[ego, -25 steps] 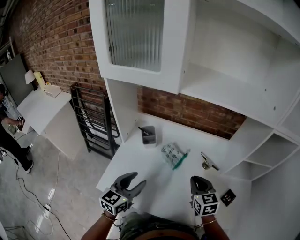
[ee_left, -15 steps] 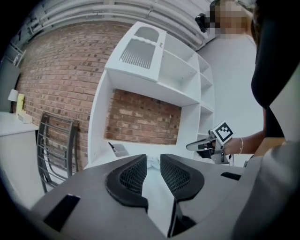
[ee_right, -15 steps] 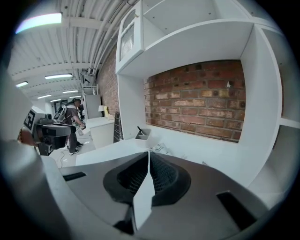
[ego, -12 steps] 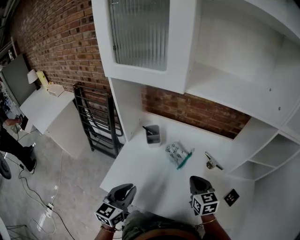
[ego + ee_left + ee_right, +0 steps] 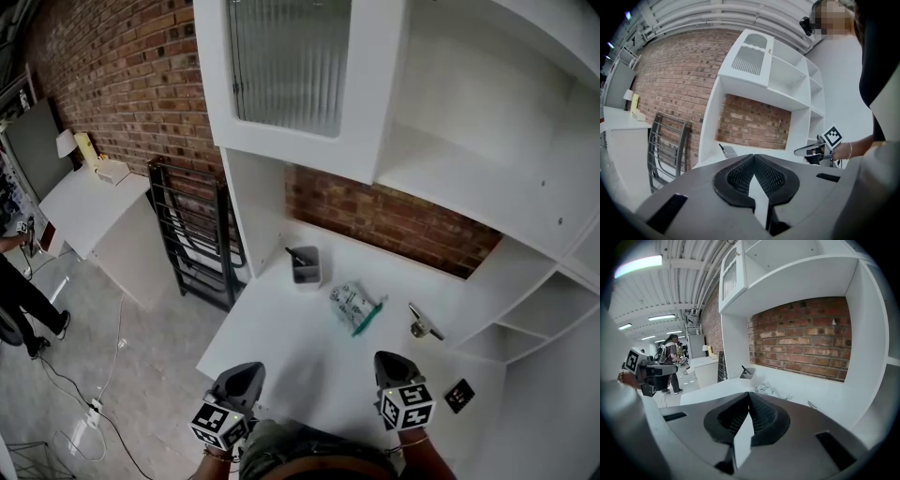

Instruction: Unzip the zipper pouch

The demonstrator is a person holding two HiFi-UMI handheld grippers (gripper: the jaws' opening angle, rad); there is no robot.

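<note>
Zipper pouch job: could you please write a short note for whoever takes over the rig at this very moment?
Left tool: shut; its jaws have just closed with nothing between them. It is by the table's near edge.
Right tool: shut and empty, also by the near edge.
Pouch: lies on the white table beyond both tools, untouched, with a grey tray behind it to the left.
Done: nothing yet; neither tool is at the pouch.
Left: probably hold the pouch with one tool and pull the zipper open with the other.
</note>
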